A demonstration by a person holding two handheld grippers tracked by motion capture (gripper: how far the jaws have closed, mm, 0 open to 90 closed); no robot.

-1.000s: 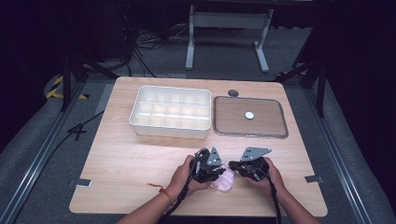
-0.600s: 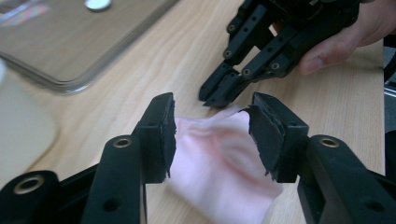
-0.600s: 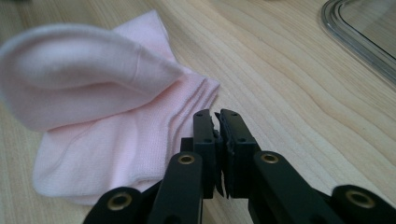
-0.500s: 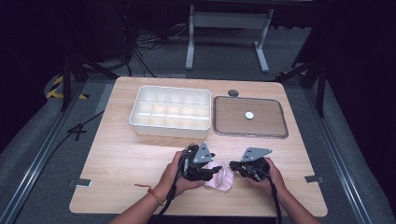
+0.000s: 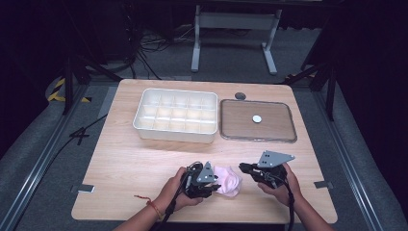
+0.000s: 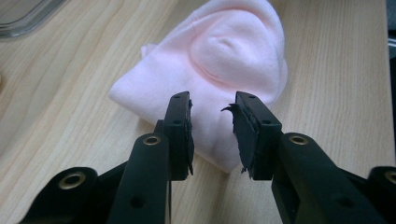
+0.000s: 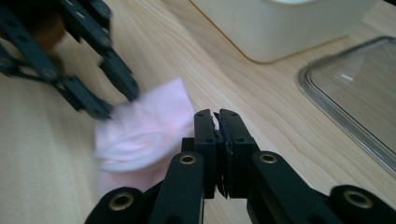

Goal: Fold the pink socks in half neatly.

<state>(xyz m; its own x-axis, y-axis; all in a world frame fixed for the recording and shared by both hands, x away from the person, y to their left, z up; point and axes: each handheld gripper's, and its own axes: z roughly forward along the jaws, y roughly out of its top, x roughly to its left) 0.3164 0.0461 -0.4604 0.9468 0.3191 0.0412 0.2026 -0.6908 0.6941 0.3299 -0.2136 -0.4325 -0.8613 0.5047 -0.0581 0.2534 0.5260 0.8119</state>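
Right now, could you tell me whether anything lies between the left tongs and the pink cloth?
Nothing visible does. The left tongs stand open right over the near edge of the pink cloth on the wooden table, their jaws having just been closing, with only cloth showing in the gap.

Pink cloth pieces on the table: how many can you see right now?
1. The pink cloth lies bunched on the table's near edge, between the left gripper and the right gripper. More pieces could be folded inside it; I cannot tell.
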